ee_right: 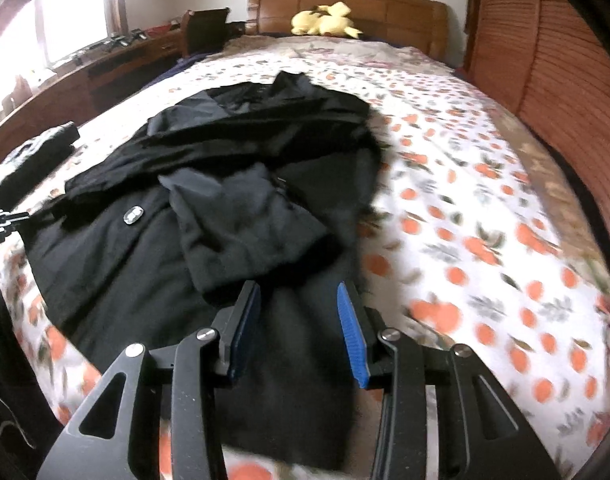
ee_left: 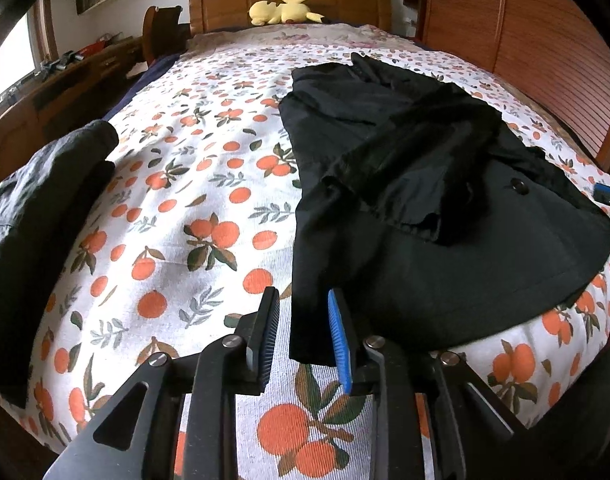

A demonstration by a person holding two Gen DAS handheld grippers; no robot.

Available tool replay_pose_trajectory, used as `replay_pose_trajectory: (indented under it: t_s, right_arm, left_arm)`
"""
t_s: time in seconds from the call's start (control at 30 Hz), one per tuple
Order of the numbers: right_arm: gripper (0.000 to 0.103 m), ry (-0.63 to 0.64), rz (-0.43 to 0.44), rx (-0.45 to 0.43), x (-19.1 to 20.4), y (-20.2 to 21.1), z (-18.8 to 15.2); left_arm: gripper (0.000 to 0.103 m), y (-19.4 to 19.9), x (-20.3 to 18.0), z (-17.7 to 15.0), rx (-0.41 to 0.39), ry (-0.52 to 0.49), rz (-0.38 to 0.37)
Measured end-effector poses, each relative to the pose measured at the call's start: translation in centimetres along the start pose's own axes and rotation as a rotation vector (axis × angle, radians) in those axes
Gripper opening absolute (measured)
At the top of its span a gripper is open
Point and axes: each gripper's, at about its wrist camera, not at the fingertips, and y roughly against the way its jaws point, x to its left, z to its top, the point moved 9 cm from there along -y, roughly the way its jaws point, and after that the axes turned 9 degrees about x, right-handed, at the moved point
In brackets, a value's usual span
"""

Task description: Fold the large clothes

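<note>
Left wrist view: looks steeply down along its own fingers [ee_left: 265, 332] from the foot of the bed [ee_left: 193, 184], close above the sheet, facing the headboard [ee_left: 289, 0]. Black coat [ee_left: 425, 184] right of centre.

Right wrist view: same heading, toward the headboard [ee_right: 345, 8], close above the coat [ee_right: 233, 208], which fills the centre.

Shared: coat, bed, headboard, yellow plush toy [ee_left: 283, 8] [ee_right: 325, 20] against the headboard.

No readable text or labels
</note>
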Motion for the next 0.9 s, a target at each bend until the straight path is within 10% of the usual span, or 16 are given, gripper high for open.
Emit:
replay_pose_trajectory:
  t_s: [0.33, 0.9]
  right_arm:
    - [0.041, -0.059, -0.069, 0.081, -4.0, 0.6, -4.1]
    - [0.041, -0.066, 0.061, 0.126, -0.4, 0.0, -4.4]
  left_arm:
    - [0.034, -1.6, 0.2, -0.2, 0.013, 0.021, -0.013]
    - [0.044, -2.1, 0.3, -0.8, -0.02, 0.063, -0.021]
